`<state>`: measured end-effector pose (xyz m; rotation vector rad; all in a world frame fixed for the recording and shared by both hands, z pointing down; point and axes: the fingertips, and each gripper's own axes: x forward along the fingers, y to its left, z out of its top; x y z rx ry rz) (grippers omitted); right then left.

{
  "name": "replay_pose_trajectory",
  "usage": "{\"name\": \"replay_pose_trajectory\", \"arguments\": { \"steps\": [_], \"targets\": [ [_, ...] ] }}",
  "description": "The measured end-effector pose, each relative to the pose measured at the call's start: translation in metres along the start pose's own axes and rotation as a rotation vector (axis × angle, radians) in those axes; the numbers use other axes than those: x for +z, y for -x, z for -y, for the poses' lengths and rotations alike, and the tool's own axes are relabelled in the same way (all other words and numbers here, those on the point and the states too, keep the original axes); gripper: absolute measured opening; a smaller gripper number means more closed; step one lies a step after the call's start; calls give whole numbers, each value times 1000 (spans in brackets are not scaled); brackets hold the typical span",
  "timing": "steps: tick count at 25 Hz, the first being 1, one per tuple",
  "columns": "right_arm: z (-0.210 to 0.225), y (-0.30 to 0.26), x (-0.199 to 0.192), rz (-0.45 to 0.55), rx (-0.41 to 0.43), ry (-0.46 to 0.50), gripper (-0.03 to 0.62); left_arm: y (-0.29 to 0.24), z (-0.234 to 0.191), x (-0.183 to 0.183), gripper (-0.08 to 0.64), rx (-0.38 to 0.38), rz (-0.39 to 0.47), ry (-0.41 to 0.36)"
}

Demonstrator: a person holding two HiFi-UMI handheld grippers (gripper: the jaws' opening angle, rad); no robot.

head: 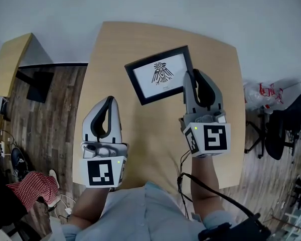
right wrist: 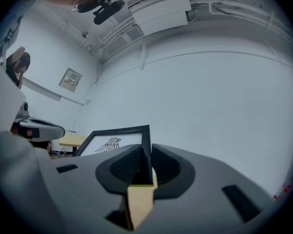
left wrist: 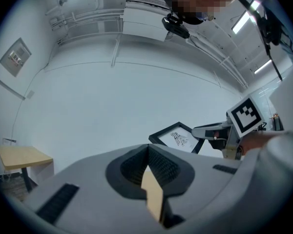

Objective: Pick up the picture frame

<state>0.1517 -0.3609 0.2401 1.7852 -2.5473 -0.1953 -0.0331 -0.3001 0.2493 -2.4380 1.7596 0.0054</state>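
The picture frame (head: 160, 76) is black with a white mat and a bird drawing, and it hangs tilted over the far half of the wooden table (head: 140, 39). My right gripper (head: 190, 77) is shut on its right edge. In the right gripper view that edge of the frame (right wrist: 112, 143) stands pinched between the dark pads (right wrist: 129, 165). My left gripper (head: 109, 100) hovers over the table's near left part, apart from the frame. Its jaws meet at the tips with nothing between them (left wrist: 147, 150). The left gripper view shows the frame (left wrist: 178, 138) and the right gripper (left wrist: 210, 130) off to its right.
A small wooden side table (head: 10, 62) stands left of the main table. At the right are white bags (head: 261, 92) and a dark chair (head: 286, 124). A red checked cloth (head: 32, 185) lies on the floor at the lower left. A white wall runs behind the table.
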Motion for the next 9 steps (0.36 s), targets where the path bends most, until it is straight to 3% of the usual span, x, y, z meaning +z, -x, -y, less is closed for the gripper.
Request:
{"name": "replay_pose_trajectory", "arguments": {
  "steps": [9],
  "targets": [
    [-2, -3, 1, 2, -3, -2, 64, 0, -6, -1, 0, 7, -4, -1]
  ]
}}
